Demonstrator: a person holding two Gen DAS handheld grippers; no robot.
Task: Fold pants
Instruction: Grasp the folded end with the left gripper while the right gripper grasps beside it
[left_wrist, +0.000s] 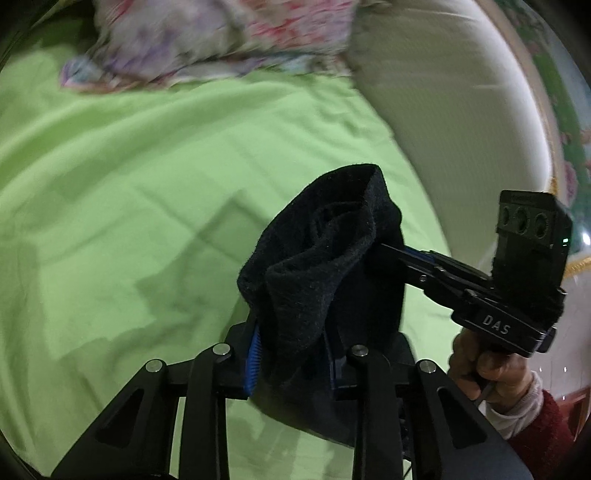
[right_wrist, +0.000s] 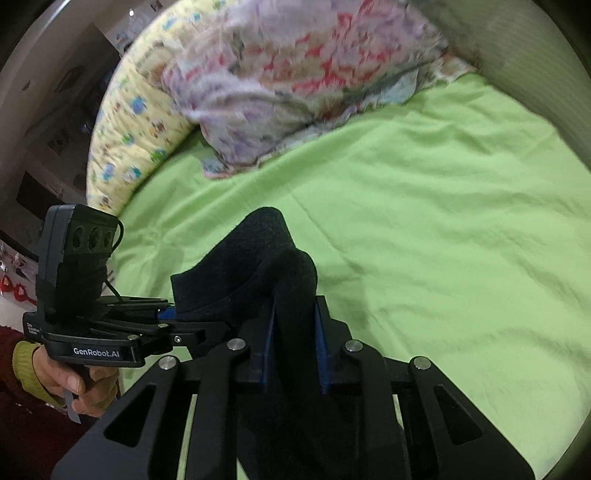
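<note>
Floral quilt on green sheet

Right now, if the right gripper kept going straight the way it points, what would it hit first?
Apart from the black pants already pinched between its fingers, probably the green bedsheet, with the floral blanket farther on. Depth is hard to judge.

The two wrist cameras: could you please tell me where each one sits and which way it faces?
Left wrist: on the left gripper, looking along its fingers over the green sheet; it clamps the black pants. The right gripper and its hand show.
Right wrist: on the right gripper, facing the floral pillow; the left gripper and hand show.
Shared: pants, sheet, pillow.
</note>
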